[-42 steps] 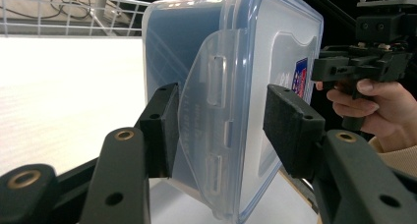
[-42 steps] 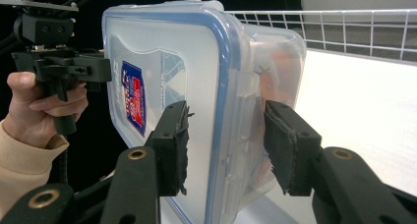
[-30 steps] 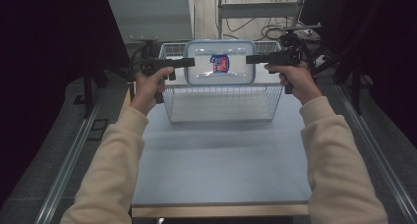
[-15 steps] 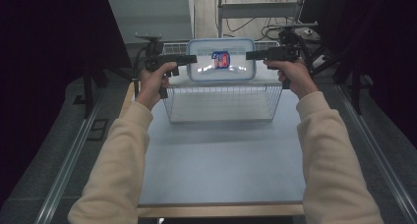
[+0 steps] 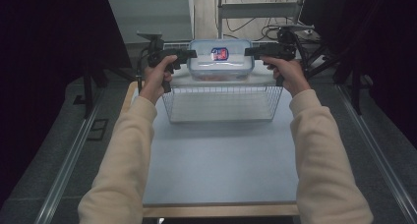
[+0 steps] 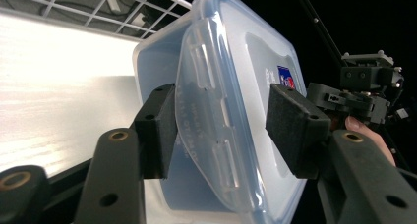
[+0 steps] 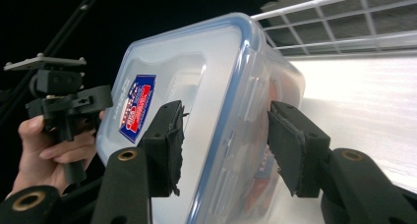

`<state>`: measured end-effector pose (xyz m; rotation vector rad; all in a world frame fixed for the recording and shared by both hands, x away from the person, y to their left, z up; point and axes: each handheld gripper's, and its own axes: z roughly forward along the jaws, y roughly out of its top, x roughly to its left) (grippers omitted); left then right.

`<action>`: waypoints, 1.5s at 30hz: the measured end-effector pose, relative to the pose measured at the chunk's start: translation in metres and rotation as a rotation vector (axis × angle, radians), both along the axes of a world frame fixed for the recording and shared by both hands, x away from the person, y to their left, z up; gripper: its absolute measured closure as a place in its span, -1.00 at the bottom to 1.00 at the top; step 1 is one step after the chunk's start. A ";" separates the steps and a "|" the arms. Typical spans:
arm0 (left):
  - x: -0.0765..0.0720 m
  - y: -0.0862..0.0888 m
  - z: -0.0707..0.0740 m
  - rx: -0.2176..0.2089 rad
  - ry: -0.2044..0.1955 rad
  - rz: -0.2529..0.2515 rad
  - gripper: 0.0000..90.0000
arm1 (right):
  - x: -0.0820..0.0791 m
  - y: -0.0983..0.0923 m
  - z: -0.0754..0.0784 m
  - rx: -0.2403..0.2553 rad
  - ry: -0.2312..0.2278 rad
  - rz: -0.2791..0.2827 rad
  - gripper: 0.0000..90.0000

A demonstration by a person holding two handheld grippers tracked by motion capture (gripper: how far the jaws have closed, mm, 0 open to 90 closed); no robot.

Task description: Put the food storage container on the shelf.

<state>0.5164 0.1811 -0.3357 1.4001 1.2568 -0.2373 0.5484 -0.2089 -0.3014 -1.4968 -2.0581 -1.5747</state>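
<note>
**Lidded container held aloft between two grippers over a wire basket**

While both forearms reach forward from the bottom of the high view, the left gripper (image 5: pixel 189 53) grips one short end of a clear plastic container (image 5: pixel 221 62) with a blue-rimmed lid. In the left gripper view its two black pads (image 6: pixel 156 130) sit on either side of the container's (image 6: pixel 231 111) lid edge, one under the body and one on the lid face, pinching that end. The container hangs in the air above the far rim of a wire basket (image 5: pixel 221 103), which stands on the pale table (image 5: pixel 221 165). A red and blue label (image 5: pixel 220 53) shows on the lid, which faces the camera. At the other short end, the right gripper (image 5: pixel 250 51) clamps the container likewise; in the right gripper view its pads (image 7: pixel 167 145) straddle the lid rim (image 7: pixel 231 130), closed against the container. The left hand (image 7: pixel 54 150) and its gripper appear beyond.
</note>
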 end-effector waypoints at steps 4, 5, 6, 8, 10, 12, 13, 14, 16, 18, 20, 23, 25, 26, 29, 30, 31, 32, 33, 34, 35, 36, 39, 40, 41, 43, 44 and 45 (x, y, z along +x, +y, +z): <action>0.003 -0.001 -0.002 0.024 0.015 0.019 -0.06 | -0.001 0.004 -0.002 -0.027 0.024 -0.063 0.13; 0.003 -0.001 -0.002 0.024 0.015 0.019 -0.12 | -0.001 0.004 -0.002 -0.027 0.024 -0.063 0.13; 0.002 -0.003 0.000 0.020 0.010 0.021 -0.18 | -0.003 0.005 -0.002 -0.033 0.011 -0.076 0.11; 0.000 -0.004 0.002 0.032 -0.007 0.036 -0.21 | -0.005 0.005 -0.001 -0.037 -0.014 -0.092 0.08; -0.002 -0.003 0.006 0.011 -0.028 0.054 -0.30 | -0.009 0.004 0.002 -0.031 -0.037 -0.103 0.06; -0.006 -0.003 0.011 0.017 -0.051 0.062 -0.34 | -0.013 0.003 0.006 -0.035 -0.064 -0.098 0.04; -0.009 -0.003 0.015 0.042 -0.072 0.068 -0.35 | -0.015 0.002 0.007 -0.040 -0.073 -0.092 0.03; -0.012 -0.003 0.018 0.062 -0.090 0.068 -0.36 | -0.019 0.001 0.008 -0.044 -0.089 -0.085 0.02; -0.016 -0.003 0.021 0.074 -0.107 0.070 -0.37 | -0.022 0.000 0.009 -0.049 -0.106 -0.075 0.00; -0.027 -0.004 0.025 0.130 -0.155 0.077 -0.37 | -0.032 -0.004 0.010 -0.072 -0.140 -0.053 -0.07; -0.033 -0.004 0.026 0.150 -0.169 0.071 -0.37 | -0.035 -0.005 0.010 -0.078 -0.148 -0.047 -0.08; -0.049 -0.002 0.023 0.152 -0.190 0.047 -0.38 | -0.049 -0.010 0.007 -0.108 -0.188 -0.020 -0.17; -0.064 0.000 0.022 0.182 -0.214 0.030 -0.40 | -0.066 -0.017 0.001 -0.119 -0.224 0.017 -0.21; -0.077 0.002 0.020 0.225 -0.242 0.022 -0.40 | -0.071 -0.019 -0.001 -0.121 -0.233 0.025 -0.23; -0.098 0.006 0.015 0.247 -0.259 -0.005 -0.41 | -0.091 -0.027 -0.009 -0.129 -0.270 0.056 -0.25; -0.106 0.008 0.011 0.247 -0.258 -0.015 -0.40 | -0.098 -0.030 -0.012 -0.129 -0.279 0.062 -0.25; -0.106 0.008 0.011 0.247 -0.258 -0.015 -0.41 | -0.106 -0.033 -0.016 -0.131 -0.288 0.071 -0.26; -0.119 0.012 0.005 0.260 -0.267 -0.028 -0.40 | -0.113 -0.036 -0.019 -0.138 -0.298 0.076 -0.27; -0.124 0.013 0.002 0.264 -0.269 -0.033 -0.40 | -0.119 -0.038 -0.022 -0.142 -0.308 0.081 -0.28; -0.124 0.013 0.002 0.264 -0.269 -0.033 -0.40 | -0.124 -0.040 -0.025 -0.146 -0.312 0.085 -0.29; -0.132 0.015 -0.002 0.270 -0.277 -0.043 -0.40 | -0.124 -0.040 -0.025 -0.146 -0.312 0.085 -0.29; -0.144 0.015 -0.007 0.285 -0.289 -0.047 -0.40 | -0.136 -0.045 -0.032 -0.160 -0.327 0.096 -0.30; -0.158 0.015 -0.016 0.287 -0.301 -0.066 -0.40 | -0.149 -0.050 -0.041 -0.185 -0.340 0.106 -0.31; -0.165 0.014 -0.020 0.294 -0.303 -0.072 -0.39 | -0.160 -0.054 -0.050 -0.190 -0.344 0.121 -0.33; -0.171 0.013 -0.024 0.291 -0.310 -0.080 -0.39 | -0.165 -0.056 -0.054 -0.194 -0.346 0.124 -0.34; -0.183 0.010 -0.034 0.291 -0.313 -0.099 -0.39 | -0.171 -0.057 -0.059 -0.199 -0.352 0.129 -0.35; -0.189 0.009 -0.039 0.295 -0.317 -0.105 -0.39 | -0.181 -0.060 -0.069 -0.205 -0.358 0.139 -0.36; -0.194 0.007 -0.045 0.301 -0.316 -0.114 -0.39 | -0.181 -0.060 -0.069 -0.205 -0.358 0.139 -0.36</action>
